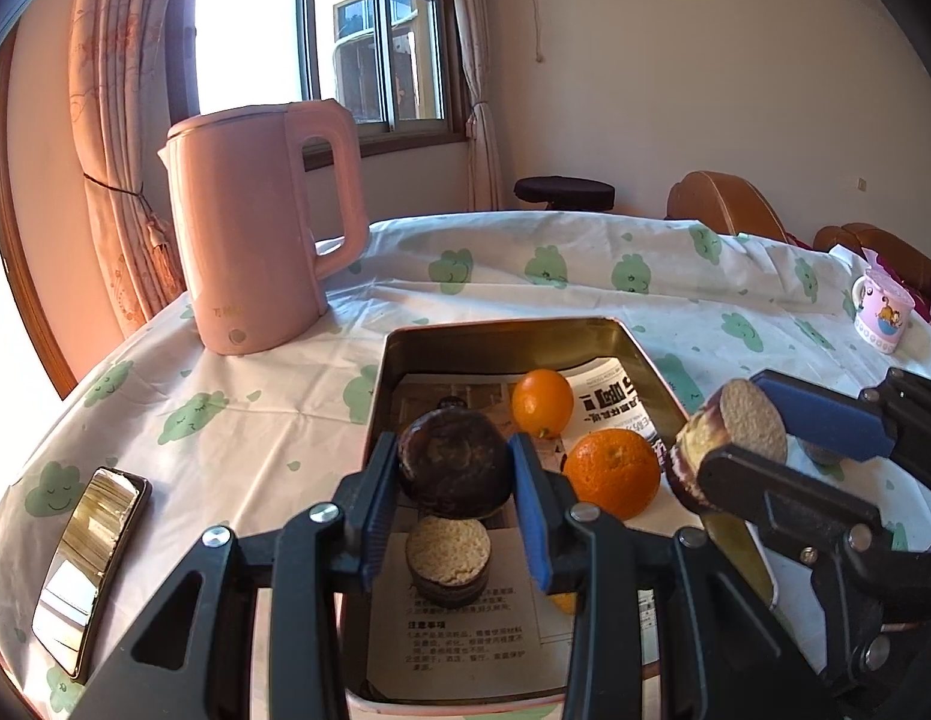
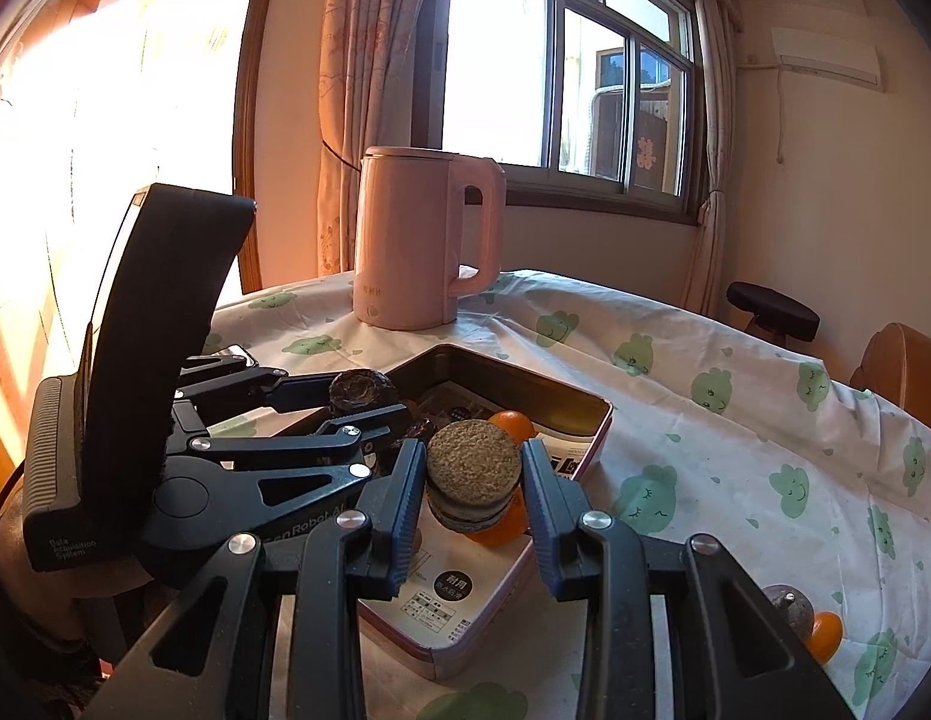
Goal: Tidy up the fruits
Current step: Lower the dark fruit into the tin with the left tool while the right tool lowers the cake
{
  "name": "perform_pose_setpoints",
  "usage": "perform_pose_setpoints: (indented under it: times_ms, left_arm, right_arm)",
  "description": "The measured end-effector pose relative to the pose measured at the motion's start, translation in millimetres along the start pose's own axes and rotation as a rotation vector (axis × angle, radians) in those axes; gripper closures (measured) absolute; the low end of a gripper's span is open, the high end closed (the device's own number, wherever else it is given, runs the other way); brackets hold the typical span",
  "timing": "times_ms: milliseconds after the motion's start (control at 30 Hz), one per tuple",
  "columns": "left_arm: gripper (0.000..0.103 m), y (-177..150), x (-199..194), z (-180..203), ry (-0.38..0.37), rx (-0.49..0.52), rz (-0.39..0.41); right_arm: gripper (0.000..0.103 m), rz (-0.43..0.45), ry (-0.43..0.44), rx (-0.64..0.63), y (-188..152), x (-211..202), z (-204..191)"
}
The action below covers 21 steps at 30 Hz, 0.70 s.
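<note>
Starting at the left edge of the worktop (image 1: 273, 420), under its white cloth with green cloud faces, there's a shiny gold-backed phone (image 1: 90, 570), then the tall pink electric kettle (image 1: 261, 228) behind it. Next comes the open gold metal tin (image 1: 525, 336) lined with printed paper. The left claw (image 1: 456, 471) is clamped on a dark, round, wrinkly fruit (image 1: 453, 465) right above the tin, with a cut dark fruit piece showing a pale grainy face (image 1: 447, 558) lying inside below it. A small orange (image 1: 542, 402) and a bigger orange (image 1: 614, 471) sit in the tin too. Further right, the right claw (image 2: 472, 483) grips another cut piece, purple-skinned with a grainy face (image 2: 474, 465), at the tin's right edge. A pink cartoon mug (image 1: 883, 315) stands far right.
</note>
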State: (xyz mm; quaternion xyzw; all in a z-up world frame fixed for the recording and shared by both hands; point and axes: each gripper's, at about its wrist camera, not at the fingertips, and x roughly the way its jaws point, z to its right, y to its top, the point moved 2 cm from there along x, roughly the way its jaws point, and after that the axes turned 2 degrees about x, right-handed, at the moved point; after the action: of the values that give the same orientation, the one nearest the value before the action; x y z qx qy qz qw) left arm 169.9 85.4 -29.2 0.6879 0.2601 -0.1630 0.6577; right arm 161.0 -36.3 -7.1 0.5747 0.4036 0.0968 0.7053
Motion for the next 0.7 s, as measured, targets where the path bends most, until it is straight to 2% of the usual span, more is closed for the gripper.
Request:
perform_pose_setpoints:
  times_ms: [700]
  left_arm:
    - [0.065,-2.8,14.2,-3.5,0.001,-0.020,-0.081]
  right_arm:
    - [0.068,-0.084,-0.006,0.006,-9.5,21.0,-1.9]
